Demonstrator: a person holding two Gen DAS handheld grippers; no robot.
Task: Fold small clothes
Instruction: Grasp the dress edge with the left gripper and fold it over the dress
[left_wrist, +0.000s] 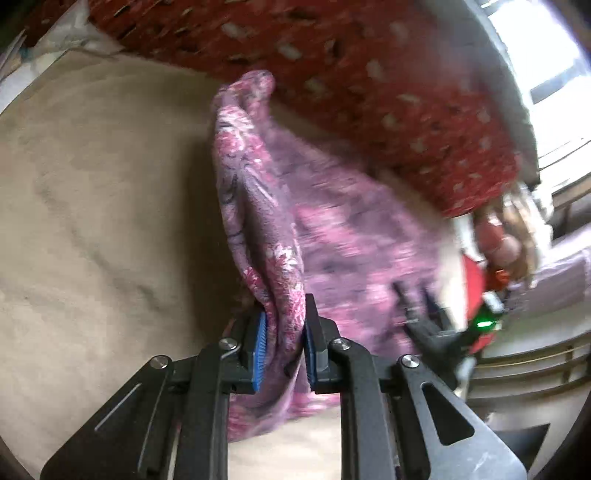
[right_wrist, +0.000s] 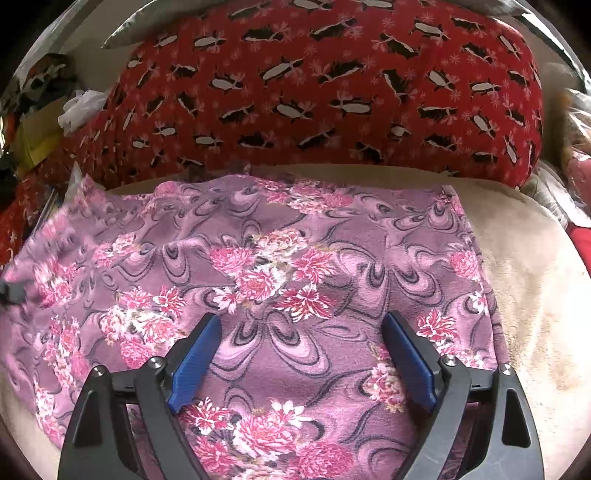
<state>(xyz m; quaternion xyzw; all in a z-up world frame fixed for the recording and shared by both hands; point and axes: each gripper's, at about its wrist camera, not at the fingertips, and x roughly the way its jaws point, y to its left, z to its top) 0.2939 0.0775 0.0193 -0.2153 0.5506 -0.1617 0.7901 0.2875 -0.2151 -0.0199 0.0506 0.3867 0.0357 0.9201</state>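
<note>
A purple cloth with pink flowers (right_wrist: 295, 266) lies spread on a beige bed cover (right_wrist: 535, 295). My left gripper (left_wrist: 284, 321) is shut on a bunched edge of this cloth (left_wrist: 258, 206) and holds it lifted above the cover. My right gripper (right_wrist: 301, 332) is open, its blue pads (right_wrist: 195, 362) spread wide just above the flat part of the cloth, holding nothing. The right gripper also shows blurred in the left wrist view (left_wrist: 417, 295), with the person's hand behind it.
A big red pillow with a black and white pattern (right_wrist: 332, 85) lies along the far side of the bed. Clutter and a white bag (right_wrist: 81, 107) sit at the far left. A window (left_wrist: 546, 74) shows at the right.
</note>
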